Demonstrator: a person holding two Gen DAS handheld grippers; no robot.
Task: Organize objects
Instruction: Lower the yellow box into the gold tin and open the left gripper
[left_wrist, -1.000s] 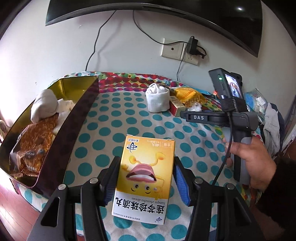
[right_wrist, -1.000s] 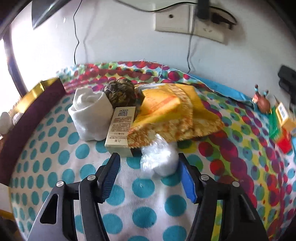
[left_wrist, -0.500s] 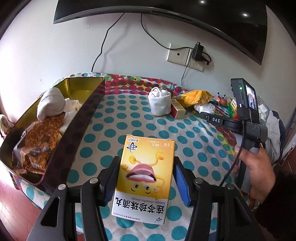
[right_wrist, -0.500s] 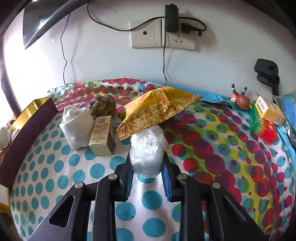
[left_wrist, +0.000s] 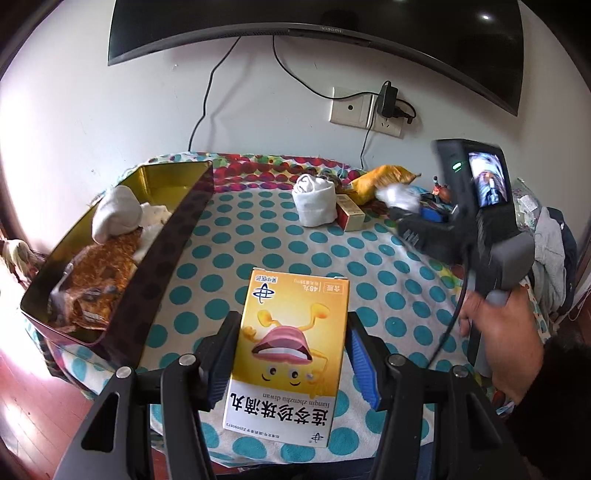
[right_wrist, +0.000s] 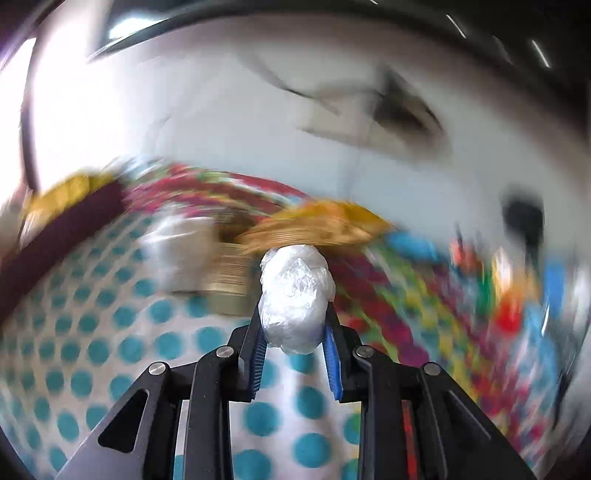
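Note:
My left gripper (left_wrist: 290, 354) is shut on a yellow medicine box (left_wrist: 291, 347) and holds it above the dotted cloth. My right gripper (right_wrist: 295, 338) is shut on a crumpled clear plastic bag (right_wrist: 295, 299) and holds it lifted; it shows in the left wrist view (left_wrist: 400, 206) with the bag (left_wrist: 397, 194) at its tip. A gold tin (left_wrist: 166, 181) with a dark side wall stands at the left. It holds a white sock (left_wrist: 116, 212) and a brown snack packet (left_wrist: 98, 273).
A rolled white sock (left_wrist: 316, 205), a small tan box (left_wrist: 351, 216) and a yellow snack bag (left_wrist: 380, 177) lie at the back of the cloth. Small colourful items and clothes sit at the right edge. A wall socket (left_wrist: 364, 114) and a screen are above.
My right gripper closed on the plastic bag, lifted it off the cloth and is swinging fast; its view is blurred. My left gripper kept hold of the medicine box and pulled back a little.

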